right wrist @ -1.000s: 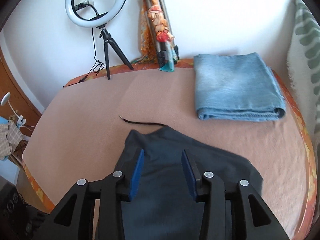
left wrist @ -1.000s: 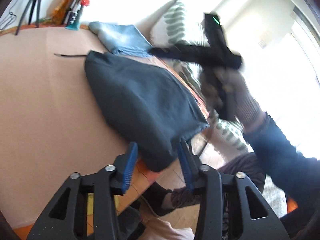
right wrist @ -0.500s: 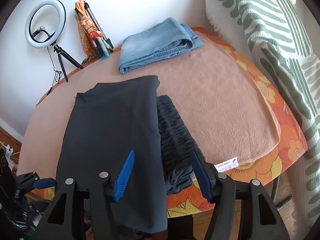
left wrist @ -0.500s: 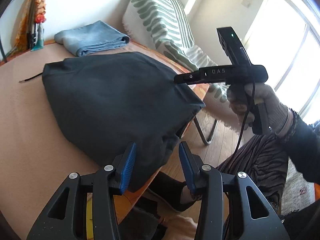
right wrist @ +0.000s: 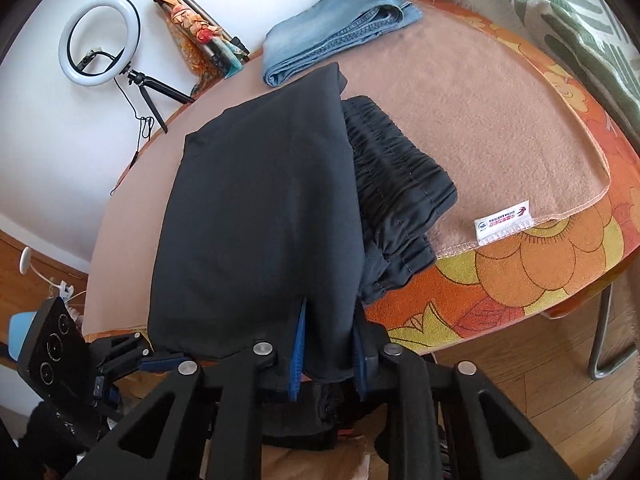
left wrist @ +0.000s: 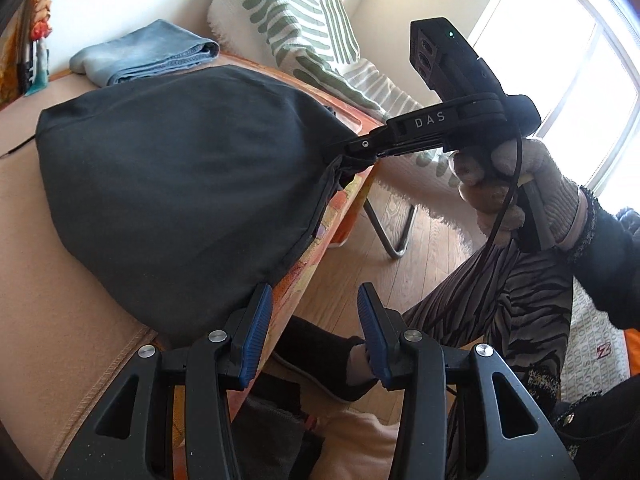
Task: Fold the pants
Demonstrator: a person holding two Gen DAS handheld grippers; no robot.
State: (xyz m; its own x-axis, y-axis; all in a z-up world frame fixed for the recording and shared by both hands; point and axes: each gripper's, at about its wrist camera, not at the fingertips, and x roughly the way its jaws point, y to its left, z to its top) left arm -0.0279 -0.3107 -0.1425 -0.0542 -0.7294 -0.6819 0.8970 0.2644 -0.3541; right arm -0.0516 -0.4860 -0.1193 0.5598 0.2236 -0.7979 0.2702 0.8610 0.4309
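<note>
Room: white wall behind, a sunlit window off to the right of the left tongs, wood floor below the table edge.
Surface: table with an orange flowered cover, and a tan blanket spread over most of it.
Task's thing: dark pants lie straight ahead of both tongs, already doubled over, the smooth upper layer covering most of the gathered waistband, which shows to the right of the right tongs' line. The near edge hangs over the table rim toward the person.
Right gripper: jaws closing on the near hem of the pants' upper layer; cloth sits between the blue pads and bunches there. The left wrist view shows the same pinch at the pants' corner.
Left gripper: jaws spread partway, nothing between them; its left pad is just beside the hanging edge of the pants, not touching as far as I can tell.
Step in hand: taking hold of the near edge for another fold, I judge; one corner is taken, the other not yet.
Next move calls for: the left tongs reaching onto the opposite near corner and closing, then both lifting together so the layer carries over evenly rather than dragging the waistband askew.
Other things: folded blue jeans well beyond the pants; ring light on a small tripod at far left.
Containers: none in view, so nothing to report inside any.
</note>
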